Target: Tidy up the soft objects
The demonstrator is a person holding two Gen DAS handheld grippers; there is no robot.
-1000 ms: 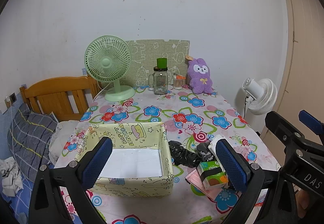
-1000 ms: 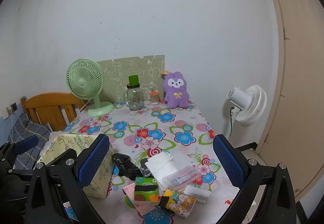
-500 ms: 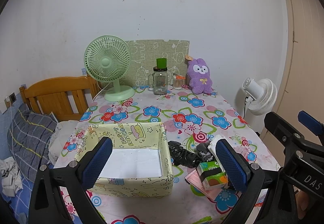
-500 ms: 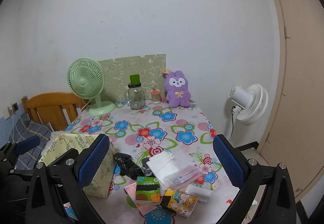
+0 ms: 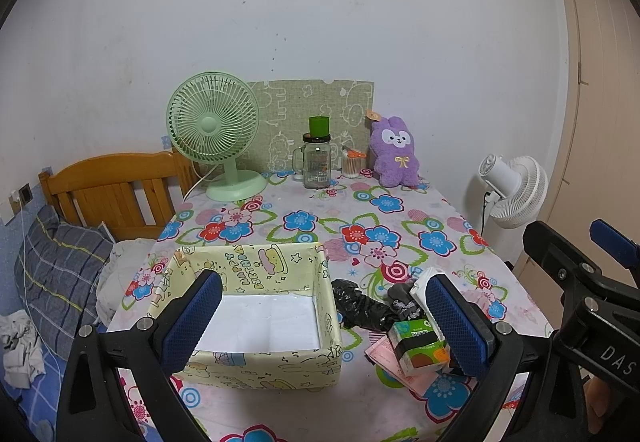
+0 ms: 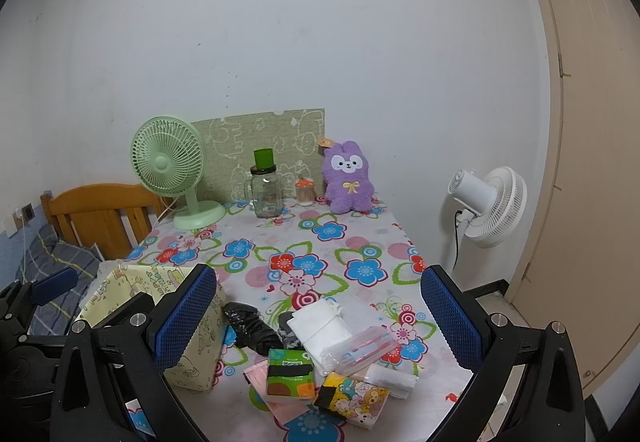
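Note:
A yellow patterned box (image 5: 256, 270) (image 6: 188, 358) with a white bottom sits empty at the table's front left. To its right lies a heap of soft items: a black bag (image 5: 362, 308) (image 6: 250, 326), a white pouch (image 6: 320, 326), a green tissue pack (image 5: 416, 346) (image 6: 290, 370), a cartoon tissue pack (image 6: 352, 396), a clear packet (image 6: 360, 348) and pink packets (image 6: 260, 378). My left gripper (image 5: 324, 322) hovers open above the box's front. My right gripper (image 6: 318, 318) hovers open above the heap. Neither holds anything.
At the back of the floral table (image 5: 316, 222) stand a green desk fan (image 5: 214, 134), a glass jar mug with a green cup on top (image 5: 317, 158), a small jar (image 5: 352, 164) and a purple plush rabbit (image 5: 394, 150). A white floor fan (image 5: 514, 190) stands right, a wooden bed frame (image 5: 112, 190) left.
The right wrist view has crept slightly lower and closer to the heap. The left gripper has barely moved. Both grippers stay open.

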